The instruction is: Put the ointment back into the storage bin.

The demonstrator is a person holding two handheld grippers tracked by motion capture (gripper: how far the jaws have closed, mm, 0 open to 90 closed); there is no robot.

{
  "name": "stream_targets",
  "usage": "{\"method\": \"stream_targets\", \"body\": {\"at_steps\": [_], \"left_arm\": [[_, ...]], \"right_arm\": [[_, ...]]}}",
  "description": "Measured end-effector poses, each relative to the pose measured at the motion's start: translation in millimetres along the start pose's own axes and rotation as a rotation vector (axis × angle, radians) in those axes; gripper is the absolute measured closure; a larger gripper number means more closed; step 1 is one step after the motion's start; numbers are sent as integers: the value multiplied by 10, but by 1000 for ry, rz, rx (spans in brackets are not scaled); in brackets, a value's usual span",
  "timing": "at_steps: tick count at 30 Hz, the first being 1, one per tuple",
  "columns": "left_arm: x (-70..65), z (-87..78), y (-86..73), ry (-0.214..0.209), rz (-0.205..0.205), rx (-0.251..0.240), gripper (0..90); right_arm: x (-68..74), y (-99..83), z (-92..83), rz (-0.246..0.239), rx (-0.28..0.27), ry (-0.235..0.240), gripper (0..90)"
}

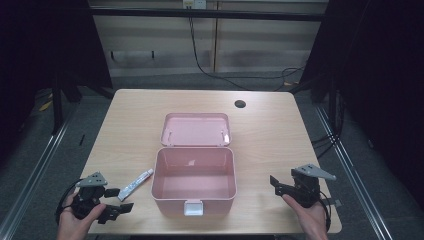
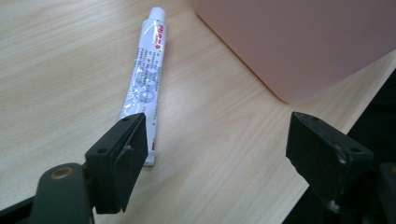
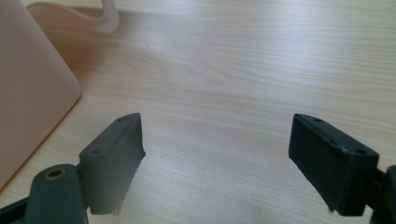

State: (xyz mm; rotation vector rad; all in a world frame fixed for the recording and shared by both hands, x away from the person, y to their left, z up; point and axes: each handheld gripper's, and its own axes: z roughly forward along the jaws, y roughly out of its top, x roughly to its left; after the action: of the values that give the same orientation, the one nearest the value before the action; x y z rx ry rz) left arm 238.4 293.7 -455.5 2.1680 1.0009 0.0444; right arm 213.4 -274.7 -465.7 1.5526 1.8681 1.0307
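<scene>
- High view: my left gripper [image 1: 119, 200] sits at the near left corner of the light wooden table [image 1: 270, 135], jaws spread wide with nothing between them.
- Just beyond its tips lies a small white squeeze tube with red and grey print [image 1: 135, 184], flat on the wood and angled toward the box, its cap end almost at the box's left wall.
- At the table's middle stands an open pink plastic storage box [image 1: 194, 181], a white latch [image 1: 193, 207] on its near wall; its pink lid [image 1: 196, 129] is thrown back flat behind it.
- My right gripper [image 1: 278, 184] rests near the right front edge, well apart from the box, jaws also wide and empty.
- Left gripper view: the white tube [image 2: 144, 79] runs away from my left-hand jaw, its flat crimped end just beside that jaw; the pink box wall [image 2: 299, 42] rises at upper right.
- Right gripper view: bare wood shows between my open jaws, with the pink box [image 3: 28, 93] at the left edge.
</scene>
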Motion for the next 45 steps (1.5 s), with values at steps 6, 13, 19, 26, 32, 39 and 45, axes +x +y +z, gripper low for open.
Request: {"method": "stream_targets", "body": {"at_steps": [6, 13, 19, 26, 32, 39, 45], "left_arm": [[-8, 5, -1, 4, -11, -2, 209], [-32, 12, 18, 0, -18, -2, 225], [-57, -8, 100, 6, 4, 14, 258], [-123, -47, 237, 52, 51, 42, 285], [-78, -85, 367, 121, 39, 38, 370], [-4, -133, 521, 105, 43, 69, 355], [-4, -44, 728, -14, 96, 139, 360]], "right_arm": [[35, -6, -87, 1, -53, 23, 166], [49, -10, -124, 19, -36, 8, 149], [66, -8, -142, 12, -37, 16, 157], [98, -4, -133, -17, -30, 81, 172], [98, 3, -136, -19, -23, 115, 174], [124, 11, -142, -20, -25, 149, 185], [131, 13, -136, -26, -21, 156, 196]]}}
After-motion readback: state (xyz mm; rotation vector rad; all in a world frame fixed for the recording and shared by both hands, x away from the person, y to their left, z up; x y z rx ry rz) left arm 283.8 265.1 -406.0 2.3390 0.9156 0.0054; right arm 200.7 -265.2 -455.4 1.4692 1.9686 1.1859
